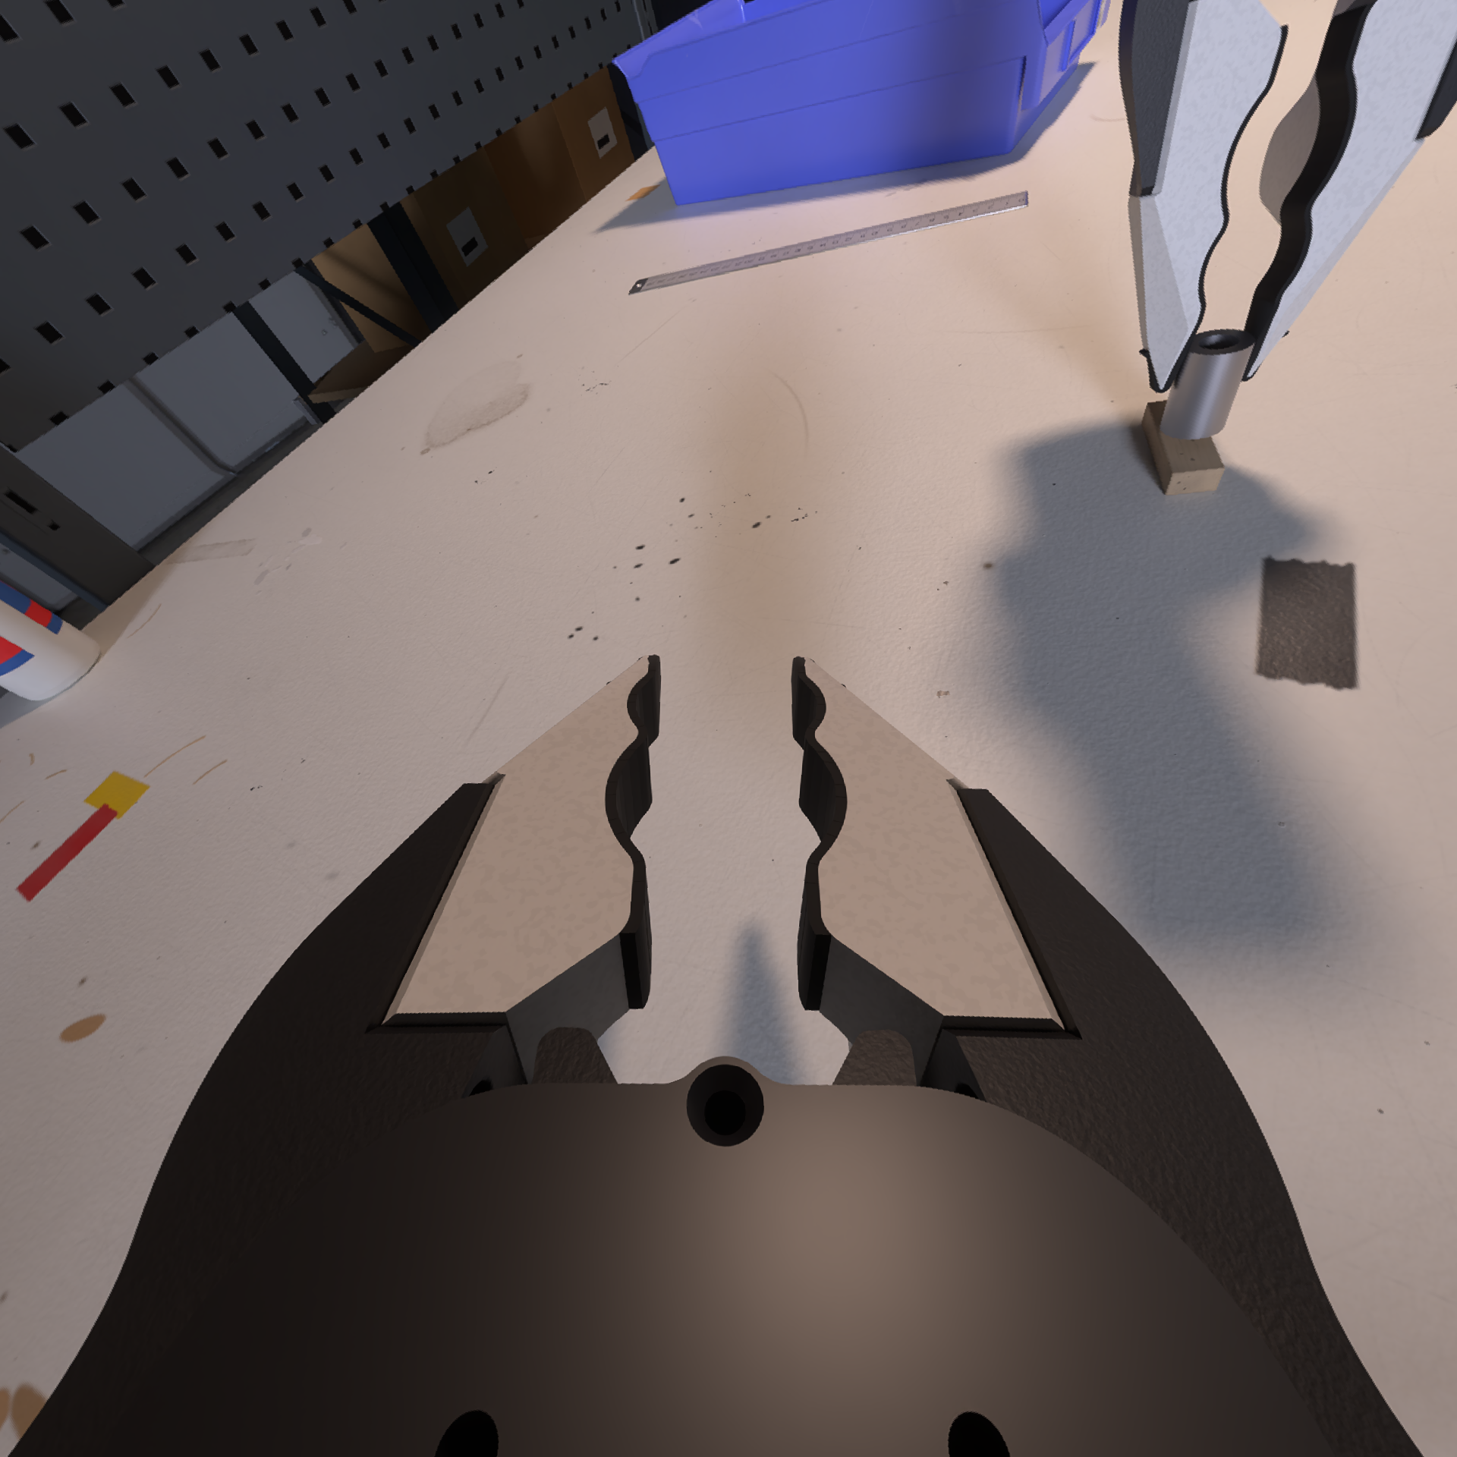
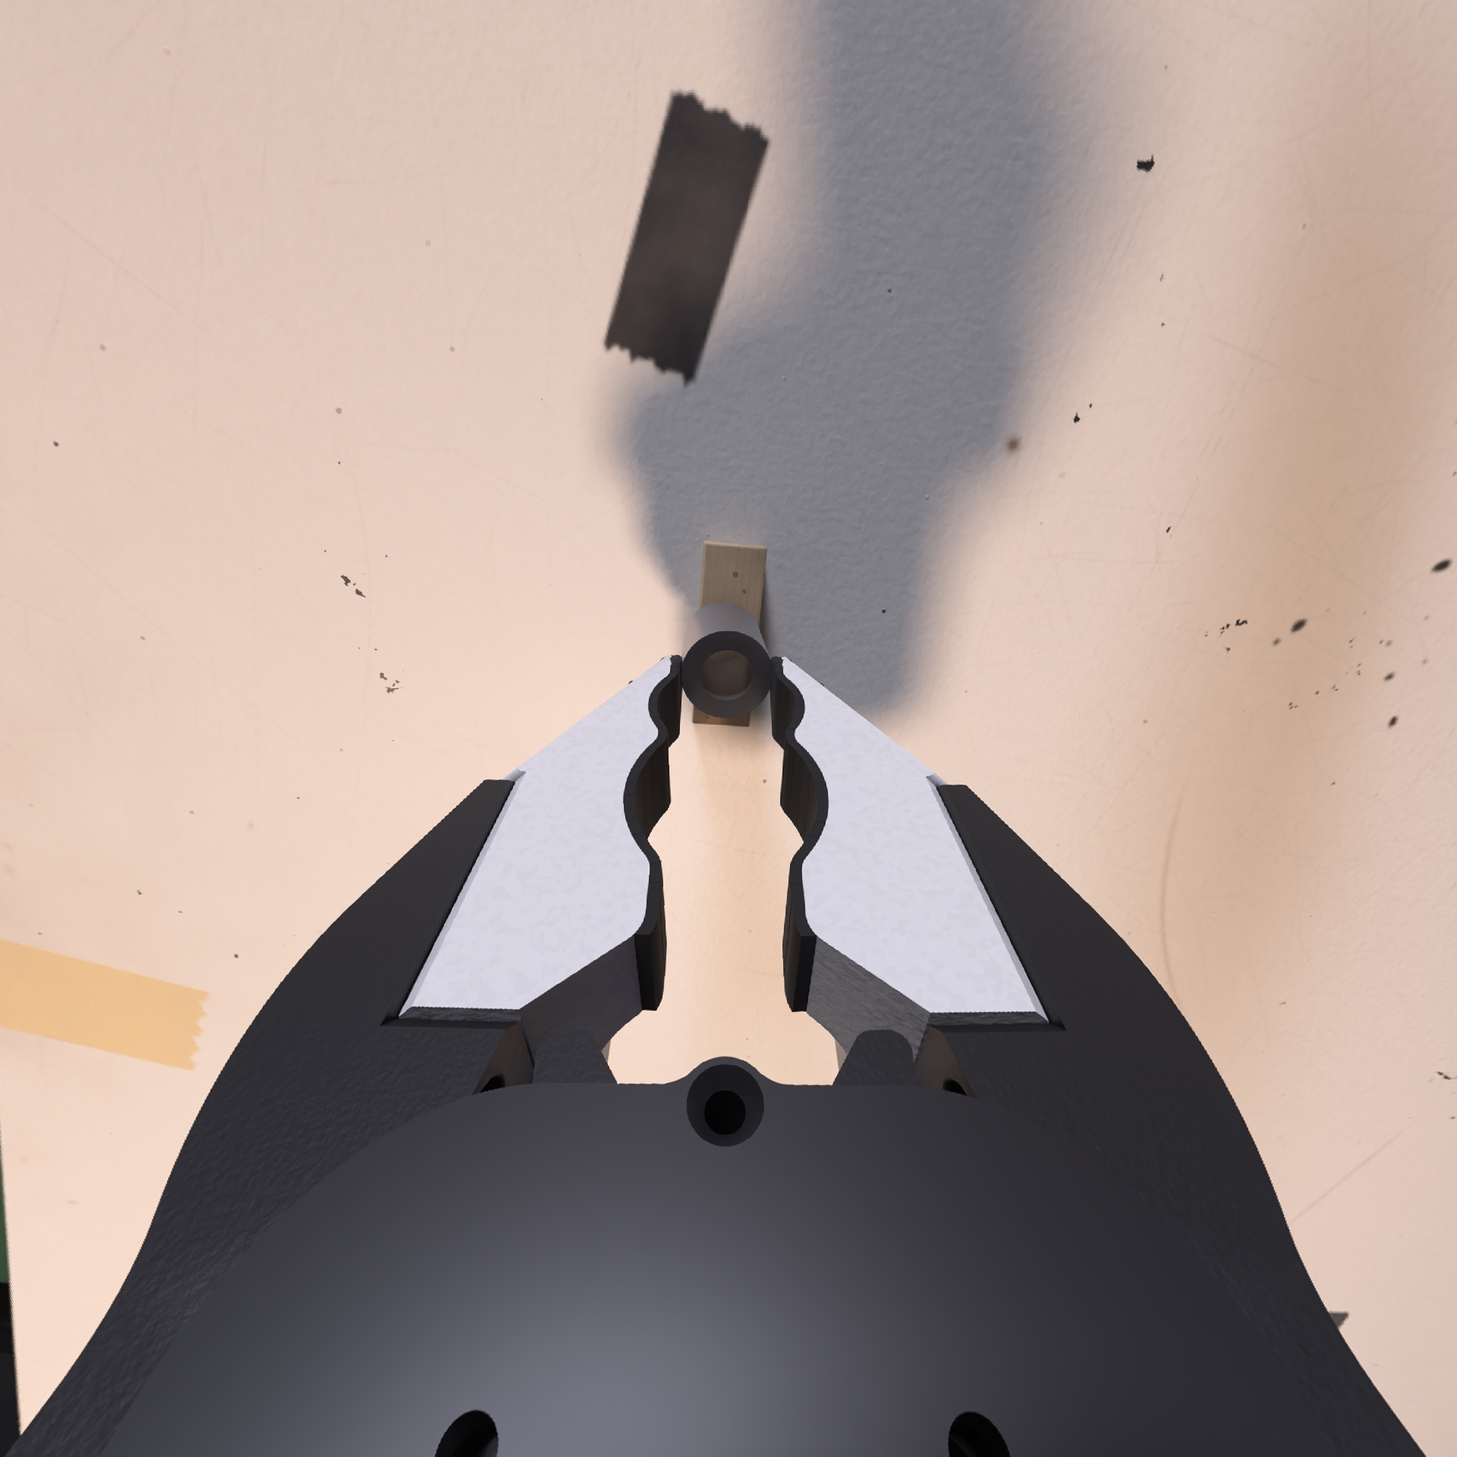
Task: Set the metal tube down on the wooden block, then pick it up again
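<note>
The metal tube [image 1: 1198, 394] is a short silver cylinder standing upright, its lower end on or just above the small wooden block [image 1: 1186, 465] at the far right of the table. My right gripper [image 1: 1214, 367] comes down from above and is shut on the tube's top end. In the right wrist view I look down the tube's bore [image 2: 725, 670], with the right gripper [image 2: 725, 672] clamped on both sides and the block [image 2: 735, 571] beneath. My left gripper [image 1: 725, 666] is open and empty, low over the table, well to the left of the block.
A blue bin [image 1: 836, 95] stands at the back, with a steel ruler [image 1: 828, 240] lying in front of it. A dark tape patch [image 1: 1309, 623] lies near the block. A pegboard wall [image 1: 197, 158] and shelving run along the table's left edge. Red and yellow tape [image 1: 79, 836] marks the left.
</note>
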